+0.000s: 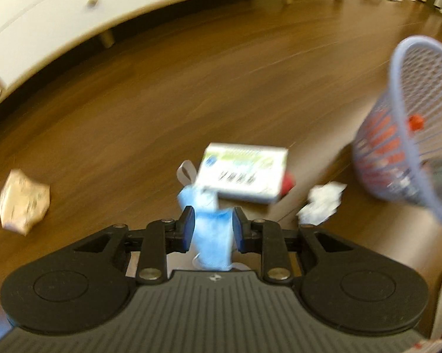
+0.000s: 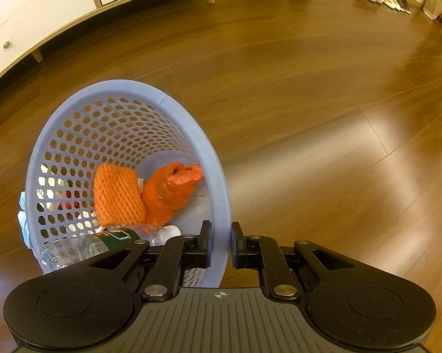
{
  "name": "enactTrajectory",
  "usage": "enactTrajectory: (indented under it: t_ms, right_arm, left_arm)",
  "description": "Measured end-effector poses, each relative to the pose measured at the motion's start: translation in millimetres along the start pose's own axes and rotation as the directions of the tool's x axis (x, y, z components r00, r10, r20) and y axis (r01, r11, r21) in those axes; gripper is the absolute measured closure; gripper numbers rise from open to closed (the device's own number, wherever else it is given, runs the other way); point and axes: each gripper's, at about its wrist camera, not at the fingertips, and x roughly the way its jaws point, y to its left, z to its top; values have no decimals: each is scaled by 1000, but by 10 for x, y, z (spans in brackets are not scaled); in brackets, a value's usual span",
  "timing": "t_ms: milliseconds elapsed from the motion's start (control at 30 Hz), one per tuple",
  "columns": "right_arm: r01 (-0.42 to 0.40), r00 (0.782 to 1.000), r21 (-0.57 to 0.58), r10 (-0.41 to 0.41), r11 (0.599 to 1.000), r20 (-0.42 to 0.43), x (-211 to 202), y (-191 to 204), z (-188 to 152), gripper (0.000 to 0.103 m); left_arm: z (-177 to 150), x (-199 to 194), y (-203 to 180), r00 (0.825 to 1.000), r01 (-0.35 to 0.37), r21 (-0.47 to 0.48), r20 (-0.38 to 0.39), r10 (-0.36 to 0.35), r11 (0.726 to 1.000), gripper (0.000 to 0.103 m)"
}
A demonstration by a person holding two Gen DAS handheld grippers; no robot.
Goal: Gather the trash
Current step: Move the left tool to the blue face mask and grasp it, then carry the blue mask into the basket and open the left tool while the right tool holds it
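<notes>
Left gripper: closed on blue face mask, lifted off the floor, probably bound for the basket (view blurred).
Floor litter: box, tissue uncollected.
Right gripper: clamped on basket rim, tilted to receive.

Open wood floor right of basket, box, tissue & wrapper clutter left side
</notes>
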Motion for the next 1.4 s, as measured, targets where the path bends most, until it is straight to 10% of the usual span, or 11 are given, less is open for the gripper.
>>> enactTrajectory:
  t_ms: [333,567,667,733,1133,1400]
  right_arm:
    - [1,1000,3,-1,1000,14,-52,16,-43,94]
    - [25,1000,3,-25,1000,8,-31,-12,-33,94]
    - [28,1000,6,-29,1000,12,-28,19,-19,94]
    - [29,999,4,-30,1000,15,-32,43,-30,94]
    - [25,1000,21,-25,999,1,14,-25,-17,94]
    - [23,1000,14,-23,1000,6,12,-9,-26,94]
  left_arm:
    - [-140,605,28,994,93,-36,-55,-95,995,62]
    - [-226,1080,-31,988,36,10,-149,-34,999,59]
    - [-265,1147,0,987,19,13,-157,-17,1000,69]
    - [-258,1129,18,989,11,26,-147,-7,1000,98]
    - [196,128,105,998,34,-69,49,-31,997,102]
    - [418,-808,-243,966,183,-49,194,-170,982,103]
